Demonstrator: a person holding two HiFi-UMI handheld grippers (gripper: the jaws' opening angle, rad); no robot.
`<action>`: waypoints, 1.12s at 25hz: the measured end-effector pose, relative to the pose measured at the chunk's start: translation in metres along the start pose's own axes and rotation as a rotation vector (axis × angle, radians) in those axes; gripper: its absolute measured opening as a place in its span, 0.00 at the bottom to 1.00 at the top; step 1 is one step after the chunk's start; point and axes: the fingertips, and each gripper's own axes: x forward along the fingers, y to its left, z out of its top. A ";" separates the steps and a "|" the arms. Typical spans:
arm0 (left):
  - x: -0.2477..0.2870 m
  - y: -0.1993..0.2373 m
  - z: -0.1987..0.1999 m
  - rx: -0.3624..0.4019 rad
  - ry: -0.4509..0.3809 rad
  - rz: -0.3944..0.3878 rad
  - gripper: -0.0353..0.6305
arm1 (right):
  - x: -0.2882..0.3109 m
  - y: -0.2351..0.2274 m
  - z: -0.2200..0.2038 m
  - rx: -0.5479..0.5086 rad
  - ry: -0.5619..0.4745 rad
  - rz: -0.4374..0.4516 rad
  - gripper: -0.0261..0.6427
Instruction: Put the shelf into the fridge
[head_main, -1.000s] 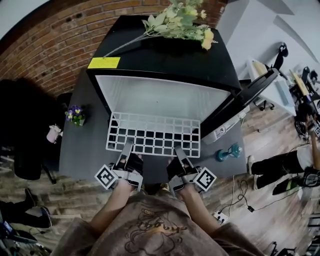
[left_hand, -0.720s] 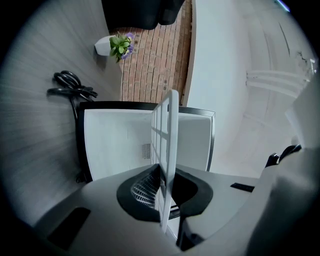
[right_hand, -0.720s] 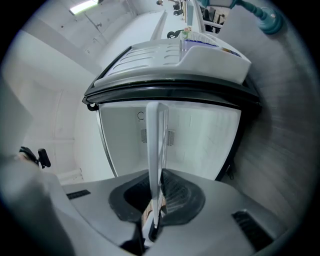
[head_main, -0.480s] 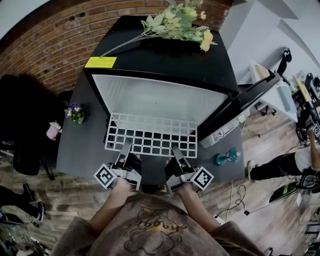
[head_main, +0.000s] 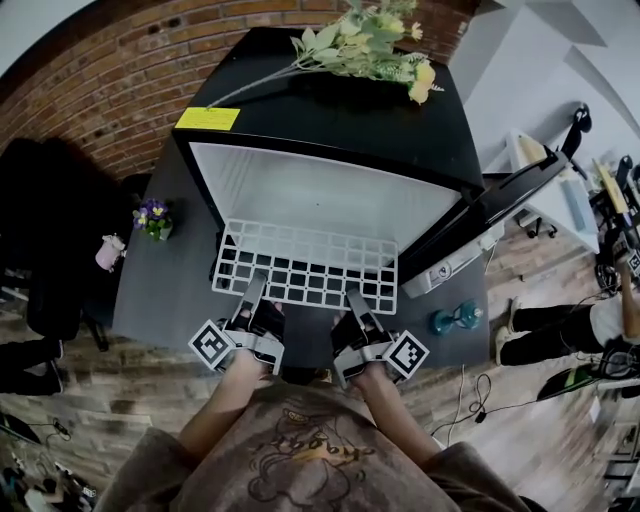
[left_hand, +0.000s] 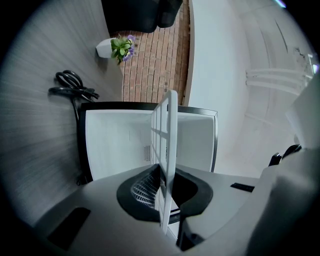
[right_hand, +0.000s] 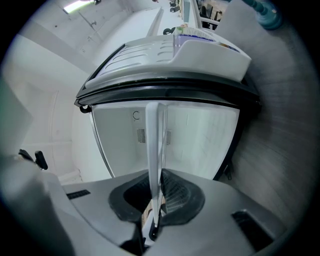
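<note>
Holding the white wire shelf (head_main: 308, 268) by its near edge with the left gripper (head_main: 253, 290) and the right gripper (head_main: 352, 300), fingers of each clamped tight on the rim. Far edge at the mouth of the open black fridge (head_main: 330, 120), seemingly just inside. Flowers (head_main: 370, 45) lying on top.

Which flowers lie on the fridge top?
The long-stemmed yellow bunch lies across the fridge, on its black top; the small purple flowers stand on the grey surface beside it.
</note>
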 end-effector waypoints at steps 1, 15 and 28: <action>0.001 0.000 0.000 -0.001 0.000 -0.001 0.13 | 0.001 0.000 0.000 0.000 0.001 0.000 0.08; 0.003 0.002 0.001 -0.001 -0.002 0.004 0.13 | 0.004 0.000 0.001 0.009 0.006 0.010 0.08; 0.012 0.002 0.004 -0.010 -0.012 -0.008 0.13 | 0.010 -0.002 0.005 0.001 0.007 0.004 0.08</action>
